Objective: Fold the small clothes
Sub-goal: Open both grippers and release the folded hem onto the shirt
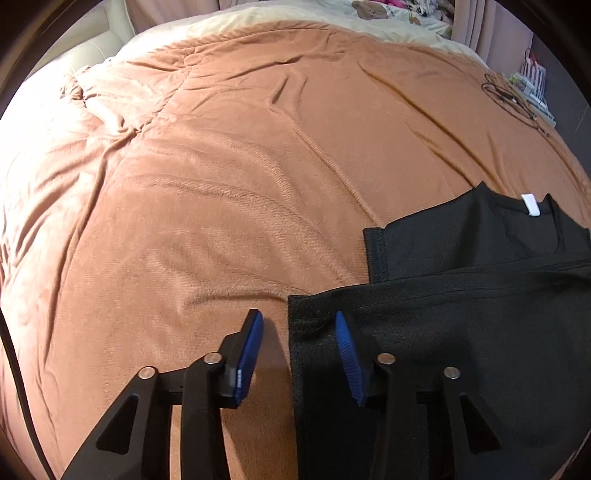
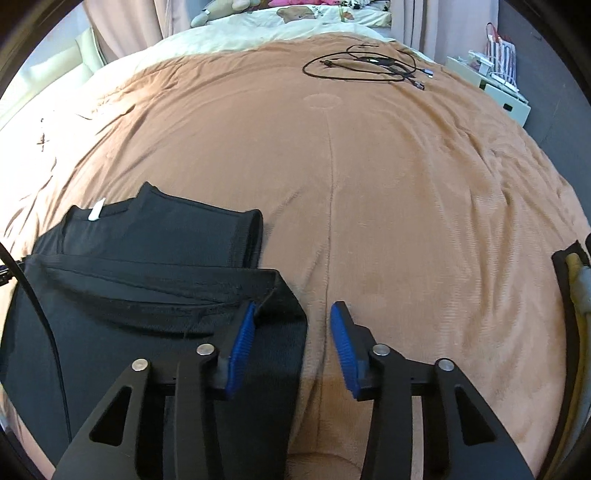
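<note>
It was a bedroom in a home. A wide bed under a brown blanket (image 2: 369, 177) filled both views, with printed pillows (image 2: 314, 14) at its head, curtains (image 2: 122, 22) behind, and charging cables (image 2: 369, 66) lying on the cover.

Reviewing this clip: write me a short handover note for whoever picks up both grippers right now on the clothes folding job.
Left gripper: open, jaws straddling the left edge of the black garment, nothing pinched.
Right gripper: open, jaws straddling the garment's right edge; its left pad looks close to the cloth, no grip.
The garment lies on the brown blanket, partly folded: the lower part is laid up over the body, and the collar with its white label lies at the far end.
Done: at least one fold.
Left: probably close on both side edges and finish folding.
Keep clear of the black cables at the far end.
</note>
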`<state>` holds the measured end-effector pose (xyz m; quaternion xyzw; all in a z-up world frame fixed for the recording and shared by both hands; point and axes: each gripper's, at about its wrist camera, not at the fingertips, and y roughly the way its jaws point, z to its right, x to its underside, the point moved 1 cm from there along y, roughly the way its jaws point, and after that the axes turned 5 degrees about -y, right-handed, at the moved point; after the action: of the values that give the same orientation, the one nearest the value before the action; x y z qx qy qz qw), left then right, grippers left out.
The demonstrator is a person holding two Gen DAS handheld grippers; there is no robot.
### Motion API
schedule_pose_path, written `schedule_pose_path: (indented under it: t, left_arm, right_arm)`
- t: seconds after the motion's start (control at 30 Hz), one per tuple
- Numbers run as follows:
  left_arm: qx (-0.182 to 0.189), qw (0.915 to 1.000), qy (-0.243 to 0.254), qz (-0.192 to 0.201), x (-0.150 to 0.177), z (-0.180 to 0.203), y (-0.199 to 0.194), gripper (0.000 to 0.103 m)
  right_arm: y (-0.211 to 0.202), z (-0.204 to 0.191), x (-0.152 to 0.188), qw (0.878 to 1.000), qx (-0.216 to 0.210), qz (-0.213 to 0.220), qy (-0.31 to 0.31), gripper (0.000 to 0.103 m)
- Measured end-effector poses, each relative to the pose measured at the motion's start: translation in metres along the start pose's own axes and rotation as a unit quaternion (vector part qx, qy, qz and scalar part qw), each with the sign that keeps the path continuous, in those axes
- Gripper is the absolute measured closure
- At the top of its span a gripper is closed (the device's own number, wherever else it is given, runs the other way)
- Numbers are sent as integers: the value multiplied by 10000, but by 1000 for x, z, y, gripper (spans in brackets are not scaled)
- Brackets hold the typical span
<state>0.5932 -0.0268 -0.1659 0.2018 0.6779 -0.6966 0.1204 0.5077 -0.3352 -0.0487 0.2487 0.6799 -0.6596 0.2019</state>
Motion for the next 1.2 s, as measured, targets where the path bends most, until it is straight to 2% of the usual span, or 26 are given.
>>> schedule_pose_path:
  t: [0.27,0.3,0.37,0.47,0.57,0.73,1.0,1.1,1.13,1.17,1.2]
  left_arm:
    - [378,9987,-351,54,12,-13,-4,76]
    - [438,9983,-382,68,11,-14,-3,81]
    - [513,9978,-397,119,10,-15,-2,89]
    - [504,9979,-349,191,11,-14,-3,93]
    - [479,9981,-283,247,8,-13,-7,94]
    - [426,9986,-180,263,4,-11,-8,94]
    - [420,9983,-197,356,1,-12,-8,96]
    - [404,9981,-212,425,-2,-13,-13,97]
    - [388,9980,-208,448,-2,-13,-15,97]
    - [371,9980,-198,478,-4,-14,-17,97]
    - [364,9979,-184,513,-6,-14,-20,97]
  right_arm:
    - [-4,19,15,9991,-411,31,133,69]
    - [-2,22,15,9989,-431,31,168,70]
    - [-1,27,14,9988,-444,53,213,75]
    - [1,27,8,9985,-470,82,254,80]
    - [-4,19,3,9988,-438,89,209,80]
    - [-30,22,3,9975,-521,415,254,80]
    - [-3,14,11,9989,-446,-54,96,80]
    - [5,16,6,9986,-471,-14,247,80]
    - [4,16,3,9984,-486,51,283,85]
    - [2,17,1,9983,-482,130,298,99]
    - [0,15,-1,9982,-476,168,309,101]
